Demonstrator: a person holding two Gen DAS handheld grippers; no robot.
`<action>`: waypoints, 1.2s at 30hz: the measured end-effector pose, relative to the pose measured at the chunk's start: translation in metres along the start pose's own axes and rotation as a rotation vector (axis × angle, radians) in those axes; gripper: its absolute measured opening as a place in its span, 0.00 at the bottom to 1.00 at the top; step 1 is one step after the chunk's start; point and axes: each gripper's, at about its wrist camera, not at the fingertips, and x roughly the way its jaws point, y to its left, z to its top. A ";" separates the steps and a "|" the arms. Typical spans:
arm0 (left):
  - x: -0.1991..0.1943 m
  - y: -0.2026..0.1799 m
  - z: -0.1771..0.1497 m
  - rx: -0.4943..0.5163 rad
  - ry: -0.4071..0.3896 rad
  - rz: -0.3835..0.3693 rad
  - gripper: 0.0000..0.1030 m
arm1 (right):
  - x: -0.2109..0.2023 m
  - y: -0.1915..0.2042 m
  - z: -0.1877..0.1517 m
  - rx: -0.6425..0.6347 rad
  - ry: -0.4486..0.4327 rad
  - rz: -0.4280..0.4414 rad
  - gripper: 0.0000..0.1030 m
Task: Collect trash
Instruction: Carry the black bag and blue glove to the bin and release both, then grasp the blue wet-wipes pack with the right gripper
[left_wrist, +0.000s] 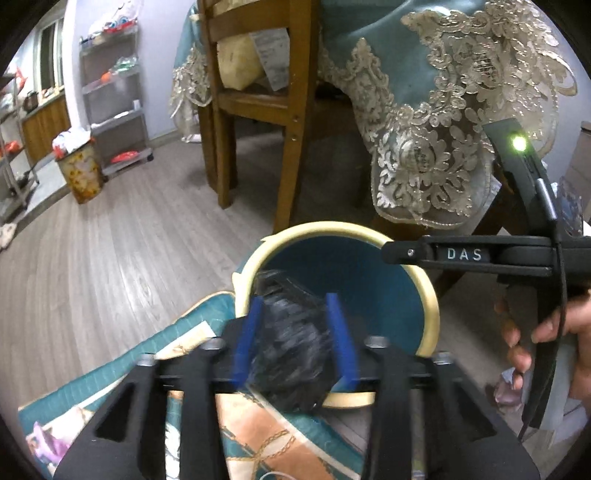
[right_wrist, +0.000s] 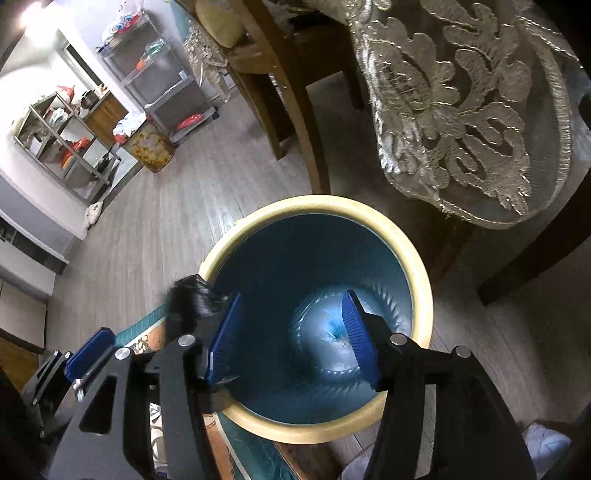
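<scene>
A blue trash bin with a cream rim (left_wrist: 430, 302) stands on the wood floor by the table; it also shows in the right wrist view (right_wrist: 417, 273), looking empty inside. My left gripper (left_wrist: 295, 332) is shut on a crumpled black plastic bag (left_wrist: 291, 350), held over the bin's near rim. The bag also shows in the right wrist view (right_wrist: 190, 302) at the bin's left rim. My right gripper (right_wrist: 291, 339) is open and empty, right above the bin's mouth; its body shows in the left wrist view (left_wrist: 480, 254).
A teal patterned mat (left_wrist: 258, 435) lies in front of the bin. A wooden chair (left_wrist: 258, 103) and a table with a lace-edged cloth (left_wrist: 443, 110) stand behind it. A floral bin (left_wrist: 83, 173) and metal shelves (left_wrist: 110, 92) stand far left. Crumpled paper (left_wrist: 508, 391) lies at right.
</scene>
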 end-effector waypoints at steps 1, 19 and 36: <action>-0.002 -0.001 0.000 0.004 -0.007 0.003 0.55 | -0.001 -0.002 -0.001 0.000 -0.002 -0.002 0.56; -0.125 0.053 -0.037 -0.109 -0.117 0.132 0.84 | -0.041 0.053 -0.002 -0.133 -0.110 0.054 0.94; -0.241 0.084 -0.145 -0.236 -0.101 0.237 0.87 | -0.104 0.165 -0.086 -0.511 -0.074 0.230 0.94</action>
